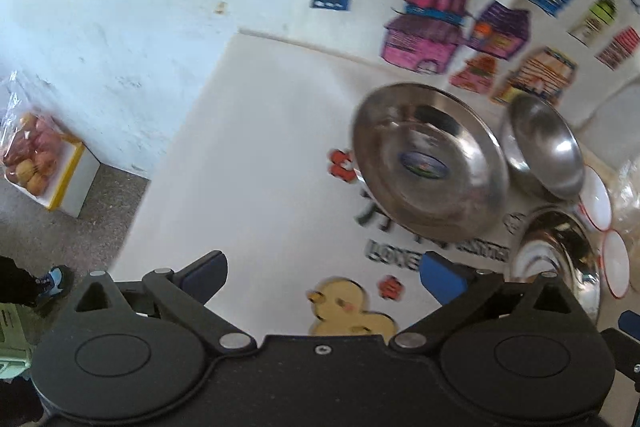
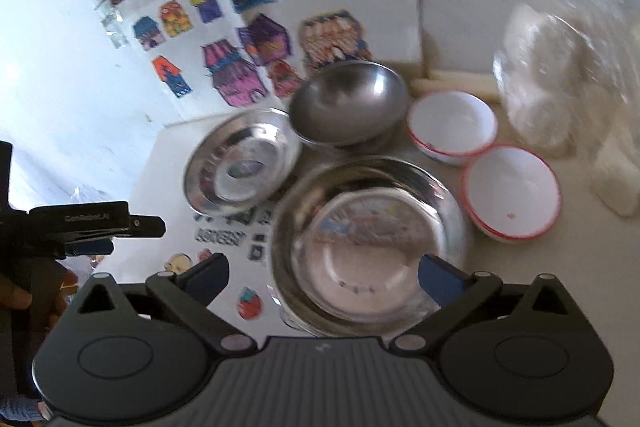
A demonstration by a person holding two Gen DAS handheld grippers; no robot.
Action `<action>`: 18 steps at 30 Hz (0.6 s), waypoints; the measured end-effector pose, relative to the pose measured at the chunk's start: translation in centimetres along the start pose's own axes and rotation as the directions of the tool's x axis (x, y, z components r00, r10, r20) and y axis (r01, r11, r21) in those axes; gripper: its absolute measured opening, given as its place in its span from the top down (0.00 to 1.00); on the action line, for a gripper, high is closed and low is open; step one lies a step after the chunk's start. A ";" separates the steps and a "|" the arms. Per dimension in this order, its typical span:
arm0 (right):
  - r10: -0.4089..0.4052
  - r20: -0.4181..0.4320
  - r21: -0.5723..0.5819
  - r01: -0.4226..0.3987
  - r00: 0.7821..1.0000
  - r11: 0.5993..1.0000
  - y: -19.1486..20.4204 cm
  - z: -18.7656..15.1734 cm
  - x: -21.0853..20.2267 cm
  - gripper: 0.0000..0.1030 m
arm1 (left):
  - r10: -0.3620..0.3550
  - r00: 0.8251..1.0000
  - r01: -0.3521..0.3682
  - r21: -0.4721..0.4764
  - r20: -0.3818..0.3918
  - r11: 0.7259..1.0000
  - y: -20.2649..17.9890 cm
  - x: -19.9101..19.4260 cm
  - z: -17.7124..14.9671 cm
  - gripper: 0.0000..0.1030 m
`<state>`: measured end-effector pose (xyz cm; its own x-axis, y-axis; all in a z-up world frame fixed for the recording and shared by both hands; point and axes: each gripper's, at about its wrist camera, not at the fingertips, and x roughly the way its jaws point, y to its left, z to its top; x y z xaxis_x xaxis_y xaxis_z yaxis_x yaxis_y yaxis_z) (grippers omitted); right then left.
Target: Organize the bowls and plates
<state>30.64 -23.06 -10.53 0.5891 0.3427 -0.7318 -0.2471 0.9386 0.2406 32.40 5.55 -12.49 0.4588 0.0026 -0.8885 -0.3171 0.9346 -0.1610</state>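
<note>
On the white table lie a flat steel plate, a steel bowl behind it and a deep steel dish to the right. My left gripper is open over bare tabletop, left of the dishes, with nothing between its fingers. In the right wrist view my right gripper is open above the near part of the deep steel dish. Beyond it sit the steel plate and the steel bowl. Two white bowls with red rims stand to the right.
A clear bag of white cups lies at the table's back right. Coloured house drawings cover the board behind the dishes. The table's left edge drops to the floor, where a box of fruit stands. The left tool's body shows at far left.
</note>
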 end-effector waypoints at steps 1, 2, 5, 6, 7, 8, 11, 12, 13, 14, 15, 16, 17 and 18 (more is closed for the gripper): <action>0.005 0.004 -0.007 -0.005 1.000 1.000 0.5 0.2 0.4 0.00 | 0.007 1.000 -0.007 0.006 0.001 1.000 0.5 0.2 0.5 0.01; 0.008 0.004 -0.014 -0.008 1.000 1.000 1.0 0.5 0.8 0.00 | 0.013 1.000 -0.013 0.013 0.001 1.000 0.7 0.5 0.9 0.01; 0.017 0.006 -0.028 -0.017 1.000 0.999 2.5 1.8 2.5 0.00 | 0.014 1.000 -0.014 0.042 0.000 0.999 1.5 1.6 2.8 0.01; 0.019 0.012 -0.032 -0.018 1.000 0.999 3.1 2.2 3.1 0.00 | 0.011 1.000 -0.011 0.050 0.005 0.999 1.7 2.0 3.3 0.01; 0.018 0.015 -0.036 -0.017 1.000 0.999 3.4 2.5 3.6 0.00 | 0.005 1.000 -0.006 0.060 0.012 0.998 1.8 2.4 4.0 0.01; 0.017 0.016 -0.040 -0.016 1.000 0.999 3.8 3.0 4.2 0.00 | 0.000 1.000 -0.002 0.068 0.016 0.998 1.7 2.7 4.5 0.01; 0.004 0.005 -0.045 -0.004 1.000 0.999 4.4 4.3 6.1 0.00 | -0.012 1.000 0.009 0.119 0.025 0.993 1.3 3.9 6.3 0.01; 0.001 0.001 -0.045 -0.001 1.000 0.999 4.5 4.5 6.5 0.00 | -0.018 0.999 0.014 0.148 0.028 0.989 1.0 4.2 6.8 0.01; -0.003 0.000 -0.046 0.003 1.000 0.999 4.6 4.9 7.0 0.00 | -0.025 0.999 0.019 0.174 0.032 0.985 0.7 4.4 7.2 0.01; -0.007 -0.003 -0.051 0.007 1.000 0.999 4.7 5.3 7.5 0.00 | -0.035 0.999 0.027 0.202 0.036 0.979 0.4 4.7 7.6 0.01; -0.008 -0.004 -0.056 0.007 1.000 0.998 4.8 5.5 7.8 0.00 | -0.045 0.998 0.035 0.224 0.040 0.974 0.1 4.9 7.9 0.01; -0.006 -0.005 -0.063 0.006 1.000 0.998 4.8 5.8 8.3 0.00 | -0.056 0.998 0.044 0.252 0.042 0.967 -0.2 5.2 8.2 0.01; -0.006 -0.006 -0.069 0.006 1.000 0.998 4.9 6.0 8.7 0.00 | -0.063 0.997 0.048 0.273 0.045 0.961 -0.6 5.4 8.5 0.01; -0.007 -0.007 -0.072 0.006 1.000 0.997 4.9 6.1 9.2 0.00 | -0.066 0.997 0.050 0.290 0.046 0.956 -0.7 5.7 8.8 0.01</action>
<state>39.55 -15.11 -12.14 0.5853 0.3358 -0.7380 -0.2984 0.9355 0.1891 42.53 8.00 -13.69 0.5166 -0.0425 -0.8552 -0.0396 0.9965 -0.0734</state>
